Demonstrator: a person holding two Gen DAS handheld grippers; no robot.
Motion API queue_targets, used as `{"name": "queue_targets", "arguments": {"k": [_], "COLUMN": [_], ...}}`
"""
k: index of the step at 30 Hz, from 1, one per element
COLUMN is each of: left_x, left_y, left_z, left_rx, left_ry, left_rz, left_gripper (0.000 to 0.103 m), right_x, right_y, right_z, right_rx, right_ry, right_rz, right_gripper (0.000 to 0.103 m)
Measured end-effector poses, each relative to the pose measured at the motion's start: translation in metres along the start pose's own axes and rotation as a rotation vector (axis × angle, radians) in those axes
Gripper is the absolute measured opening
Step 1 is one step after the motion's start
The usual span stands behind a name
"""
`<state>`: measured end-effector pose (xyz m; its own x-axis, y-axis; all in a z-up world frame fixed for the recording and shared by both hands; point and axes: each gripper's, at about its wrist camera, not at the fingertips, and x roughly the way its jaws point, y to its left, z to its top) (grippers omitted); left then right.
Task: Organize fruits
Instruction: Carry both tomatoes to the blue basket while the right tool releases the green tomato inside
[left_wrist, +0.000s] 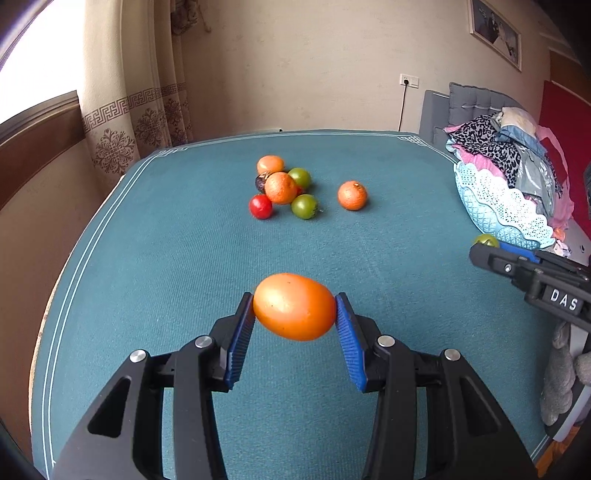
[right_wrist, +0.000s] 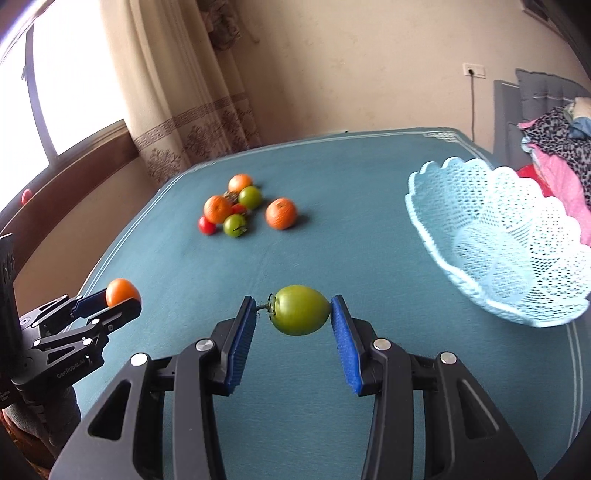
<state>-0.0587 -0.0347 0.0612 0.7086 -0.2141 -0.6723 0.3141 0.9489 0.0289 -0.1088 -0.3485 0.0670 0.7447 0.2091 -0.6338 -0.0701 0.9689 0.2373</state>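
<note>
My left gripper (left_wrist: 294, 308) is shut on an orange fruit (left_wrist: 294, 306) and holds it above the teal table (left_wrist: 147, 258). It also shows at the left of the right wrist view (right_wrist: 122, 295). My right gripper (right_wrist: 293, 310) is shut on a green tomato (right_wrist: 301, 309) held above the table; it appears at the right of the left wrist view (left_wrist: 480, 245). A pile of fruit (left_wrist: 282, 186) lies at the far middle: oranges, green tomatoes, a red tomato. One orange (left_wrist: 352, 195) sits apart to its right. A light blue lace basket (right_wrist: 498, 240) stands at the right, empty.
A heap of clothes (left_wrist: 517, 147) lies behind the basket on a grey sofa. Curtains (left_wrist: 140, 92) and a window are at the far left. The table edge with white trim lines runs along the left (left_wrist: 74, 266).
</note>
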Motion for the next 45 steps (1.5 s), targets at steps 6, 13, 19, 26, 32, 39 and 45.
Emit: {"name": "queue_targets", "arguments": {"k": [6,13,19,26,32,39,45], "left_x": [-0.003,-0.005,-0.004,-0.002,0.005,0.010,0.019], "left_y": [-0.020,-0.044,-0.067,-0.090,-0.107,-0.130,-0.154], "left_z": [0.011,0.025,0.033,0.047,0.059,0.070,0.087], "left_rx": [0.030,0.070,0.108,0.138,0.148,0.182,0.201], "left_ry": [-0.017,-0.043,-0.053,-0.062,-0.054,-0.062,-0.064], "left_rz": [-0.006,-0.029,-0.048,-0.073,-0.100,-0.126,-0.180], "left_gripper": [0.046,0.046,0.046,0.046,0.046,0.046,0.046], "right_x": [-0.026,-0.044,-0.039,-0.031,-0.034,-0.042,-0.055], "right_y": [-0.032,-0.079,-0.112,-0.133,-0.141,-0.142,-0.142], "right_z": [0.008,0.016,0.018,0.013,0.011,0.009,0.011], "right_rx": [0.043,0.111,0.165,0.200,0.214,0.214,0.222], "right_ry": [-0.066,-0.110,-0.106,-0.077,-0.085,-0.125,-0.178], "right_rz": [-0.060,-0.159,-0.207,-0.270,-0.284,-0.300,-0.305], "right_gripper": [0.042,0.042,0.042,0.042,0.044,0.053,0.053]}}
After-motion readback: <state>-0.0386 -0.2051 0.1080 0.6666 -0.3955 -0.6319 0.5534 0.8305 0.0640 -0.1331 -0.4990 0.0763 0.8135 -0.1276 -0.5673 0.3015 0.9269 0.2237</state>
